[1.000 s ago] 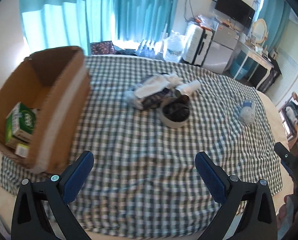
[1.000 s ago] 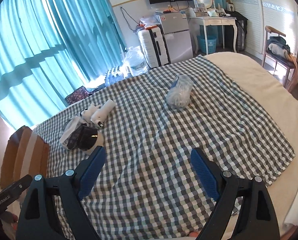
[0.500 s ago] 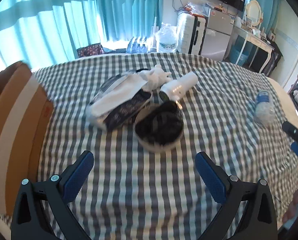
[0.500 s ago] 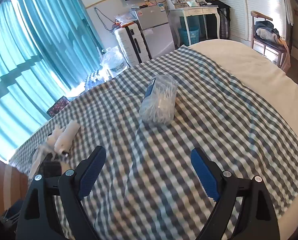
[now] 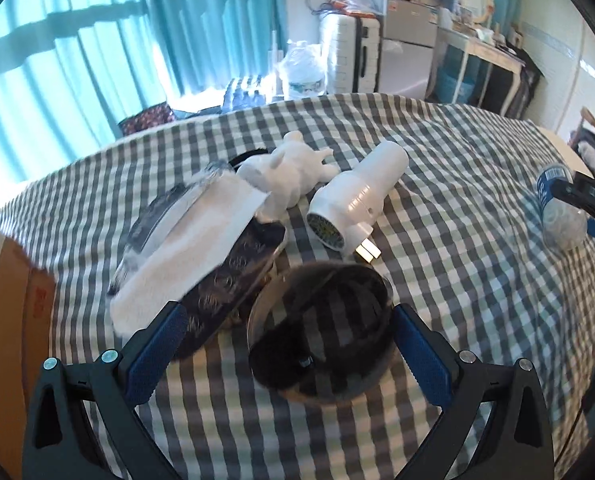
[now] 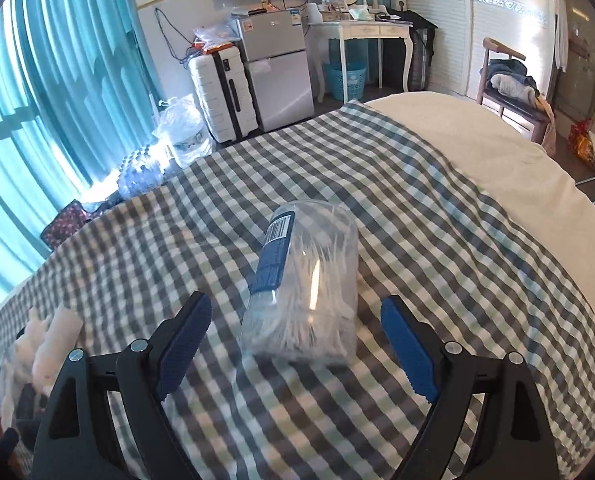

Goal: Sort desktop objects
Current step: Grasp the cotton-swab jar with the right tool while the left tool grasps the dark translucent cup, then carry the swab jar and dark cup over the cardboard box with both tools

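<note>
In the left wrist view my left gripper (image 5: 289, 348) is open, with a round clear tub of dark hair ties (image 5: 321, 328) lying between its blue pads. Behind the tub lie a dark patterned pouch under a white cloth (image 5: 201, 252), a white plush toy (image 5: 289, 172) and a white plug-in lamp (image 5: 357, 196). In the right wrist view my right gripper (image 6: 297, 344) is open around a clear cylinder of cotton swabs (image 6: 305, 284) with a blue label, lying on its side. The cylinder also shows in the left wrist view (image 5: 557, 216).
Everything lies on a grey checked cloth (image 6: 417, 208) over a bed. A cardboard box (image 5: 5, 300) stands at the left edge. Beyond the bed are teal curtains, a white suitcase (image 6: 221, 92), a small fridge and a dressing table.
Both grippers have moved forward and down. The left one now straddles the hair-tie tub; the right one now straddles the cotton swab cylinder. The box has slid out to the left of view.
</note>
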A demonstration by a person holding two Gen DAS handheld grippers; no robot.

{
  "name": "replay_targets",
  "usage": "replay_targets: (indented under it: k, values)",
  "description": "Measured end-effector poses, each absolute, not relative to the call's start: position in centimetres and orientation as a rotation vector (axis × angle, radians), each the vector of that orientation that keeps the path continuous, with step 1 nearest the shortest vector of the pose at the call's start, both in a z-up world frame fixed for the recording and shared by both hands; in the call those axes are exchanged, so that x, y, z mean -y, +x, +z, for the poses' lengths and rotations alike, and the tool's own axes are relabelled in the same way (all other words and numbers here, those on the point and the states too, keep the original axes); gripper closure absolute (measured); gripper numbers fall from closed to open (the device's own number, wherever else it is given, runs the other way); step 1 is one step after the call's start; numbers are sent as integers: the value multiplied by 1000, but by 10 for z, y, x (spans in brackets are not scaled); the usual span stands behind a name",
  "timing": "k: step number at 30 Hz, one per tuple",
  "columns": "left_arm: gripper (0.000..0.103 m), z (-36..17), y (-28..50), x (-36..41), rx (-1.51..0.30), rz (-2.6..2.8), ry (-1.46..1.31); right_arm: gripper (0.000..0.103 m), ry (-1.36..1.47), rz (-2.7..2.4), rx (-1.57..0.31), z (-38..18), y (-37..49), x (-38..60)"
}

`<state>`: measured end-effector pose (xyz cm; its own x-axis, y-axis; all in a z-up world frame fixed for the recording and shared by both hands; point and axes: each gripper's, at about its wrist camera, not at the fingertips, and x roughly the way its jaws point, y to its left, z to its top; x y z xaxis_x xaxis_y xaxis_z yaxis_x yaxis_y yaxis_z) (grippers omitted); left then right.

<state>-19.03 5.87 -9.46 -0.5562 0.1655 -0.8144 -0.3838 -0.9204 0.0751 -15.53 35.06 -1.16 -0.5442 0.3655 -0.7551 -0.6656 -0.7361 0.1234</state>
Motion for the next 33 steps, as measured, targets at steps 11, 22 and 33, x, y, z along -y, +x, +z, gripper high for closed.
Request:
replay_targets:
  k: [11, 22, 33]
  values:
    - [43, -93, -187, -69, -392, 2348, -1227, 37, -1079, 2235, -432, -29, -170, -349]
    - [51, -88, -177, -78, -489, 2354, -1228, 39, -1111, 2259, -572, -37, -150, -362]
    - [55, -68, -150, -54, -441, 2413, -1269, 39, -1157, 2274, -608, -23, -114, -339]
